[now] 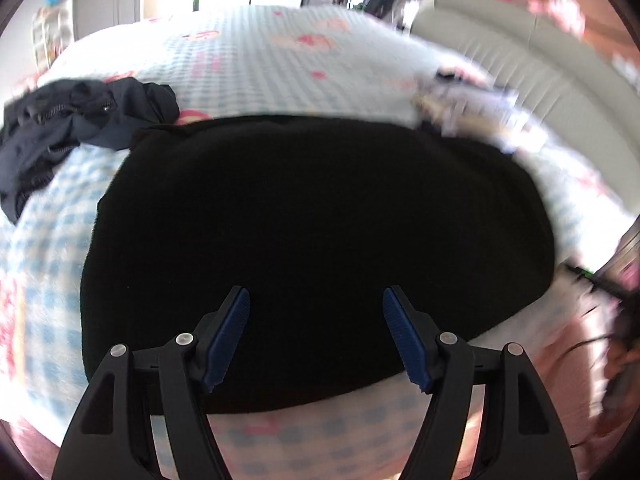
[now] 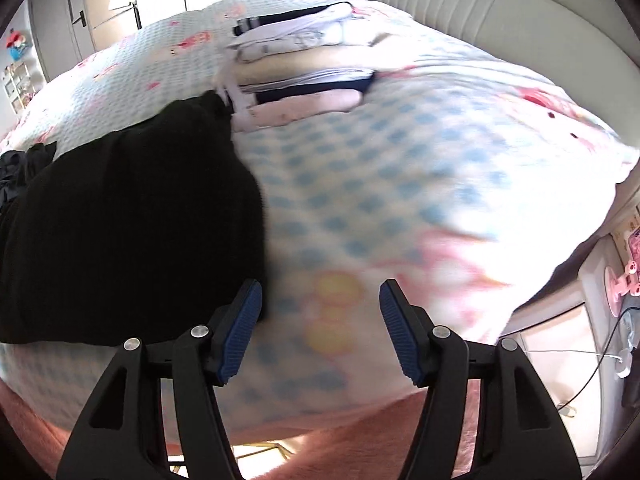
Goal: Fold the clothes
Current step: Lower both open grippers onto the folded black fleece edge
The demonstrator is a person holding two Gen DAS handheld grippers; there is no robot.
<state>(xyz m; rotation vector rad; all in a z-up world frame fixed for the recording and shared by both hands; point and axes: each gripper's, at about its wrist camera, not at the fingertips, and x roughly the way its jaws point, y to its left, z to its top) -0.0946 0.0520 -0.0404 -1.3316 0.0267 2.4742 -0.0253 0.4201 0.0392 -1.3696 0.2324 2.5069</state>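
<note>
A black garment (image 1: 312,240) lies folded flat on the blue-checked bed cover (image 1: 248,60). My left gripper (image 1: 316,300) hovers over its near edge, jaws open, nothing between the blue pads. In the right wrist view the same black garment (image 2: 128,224) fills the left side. My right gripper (image 2: 320,296) stands open over bare bed cover (image 2: 360,200), its left pad (image 2: 240,332) by the garment's right edge; whether it touches is unclear.
A crumpled dark zip-up garment (image 1: 76,120) lies at the bed's far left. A stack of folded clothes (image 2: 304,68) sits near the padded headboard (image 2: 480,12). Pink blanket (image 2: 360,440) edges the near side. A bedside stand with cables (image 2: 600,320) is at right.
</note>
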